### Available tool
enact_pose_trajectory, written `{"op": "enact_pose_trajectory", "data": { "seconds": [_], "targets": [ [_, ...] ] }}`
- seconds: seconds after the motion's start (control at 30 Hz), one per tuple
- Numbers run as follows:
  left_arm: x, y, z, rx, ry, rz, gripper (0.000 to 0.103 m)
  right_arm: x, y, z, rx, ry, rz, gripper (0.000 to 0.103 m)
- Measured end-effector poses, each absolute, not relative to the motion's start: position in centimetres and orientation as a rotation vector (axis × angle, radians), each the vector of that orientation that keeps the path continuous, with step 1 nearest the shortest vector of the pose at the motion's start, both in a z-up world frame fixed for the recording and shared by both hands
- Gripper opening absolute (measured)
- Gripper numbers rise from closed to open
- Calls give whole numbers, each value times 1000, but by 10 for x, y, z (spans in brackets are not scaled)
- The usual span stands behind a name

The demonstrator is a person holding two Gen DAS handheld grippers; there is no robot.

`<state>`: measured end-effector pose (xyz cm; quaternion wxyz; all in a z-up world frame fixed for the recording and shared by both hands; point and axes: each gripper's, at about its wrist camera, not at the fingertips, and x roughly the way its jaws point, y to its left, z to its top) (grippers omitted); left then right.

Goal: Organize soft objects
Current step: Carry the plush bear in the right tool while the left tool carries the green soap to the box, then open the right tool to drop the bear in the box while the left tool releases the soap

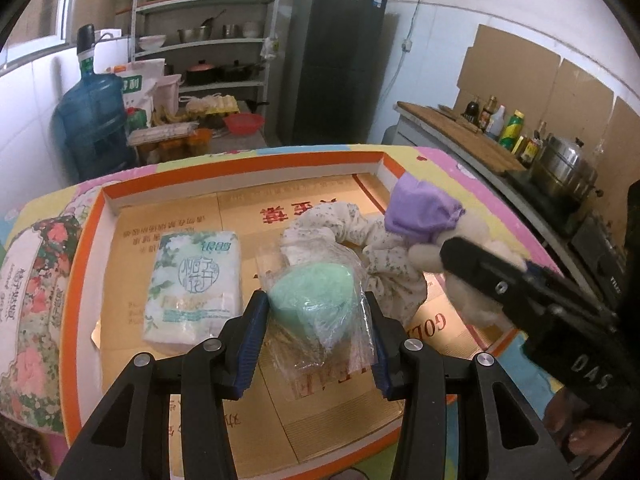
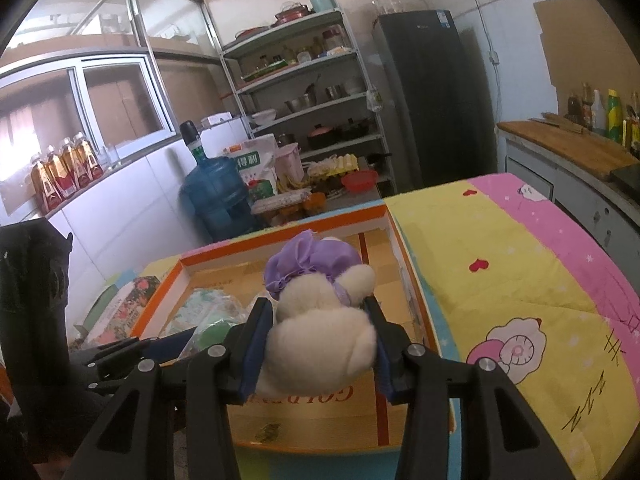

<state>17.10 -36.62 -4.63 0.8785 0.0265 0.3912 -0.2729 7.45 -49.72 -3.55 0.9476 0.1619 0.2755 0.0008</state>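
Observation:
An orange-rimmed cardboard box [image 1: 240, 164] lies open on the table. In it are a white tissue pack [image 1: 196, 284], a floral cloth [image 1: 372, 236] and a green sponge in a clear bag [image 1: 316, 296]. My left gripper [image 1: 316, 312] is shut on the bagged sponge, low in the box. My right gripper [image 2: 320, 320] is shut on a cream plush toy with a purple bonnet [image 2: 320, 320] and holds it over the box's right side [image 2: 404, 252]. The plush also shows in the left wrist view [image 1: 424, 212], with the right gripper [image 1: 520, 284] behind it.
A flowered tissue box [image 1: 32, 292] lies left of the box. A yellow and pink quilt [image 2: 520, 280] covers the table to the right. A water jug [image 1: 92, 120], shelves [image 1: 208, 40], a fridge [image 1: 336, 60] and a counter with bottles and a pot [image 1: 560, 160] stand beyond.

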Motion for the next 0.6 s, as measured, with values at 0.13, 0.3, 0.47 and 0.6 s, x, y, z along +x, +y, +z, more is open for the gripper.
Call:
{"op": "enact_pose_trajectory", "data": {
  "seconds": [0.13,0.3,0.47,0.6],
  "targets": [
    [175,-362,-48,24,825,-580,50,75,-498,-39,342,574,-1,47],
    [175,-364,-47,48,826,-574,51,75,-498,-40,346,577,-3,47],
    [174,-359,-43,51,807,-544,52,74,-500,-41,364,579,6,47],
    [170,-358,-41,62,794,-549,56,74,-502,-42,384,578,7,50]
  ]
}}
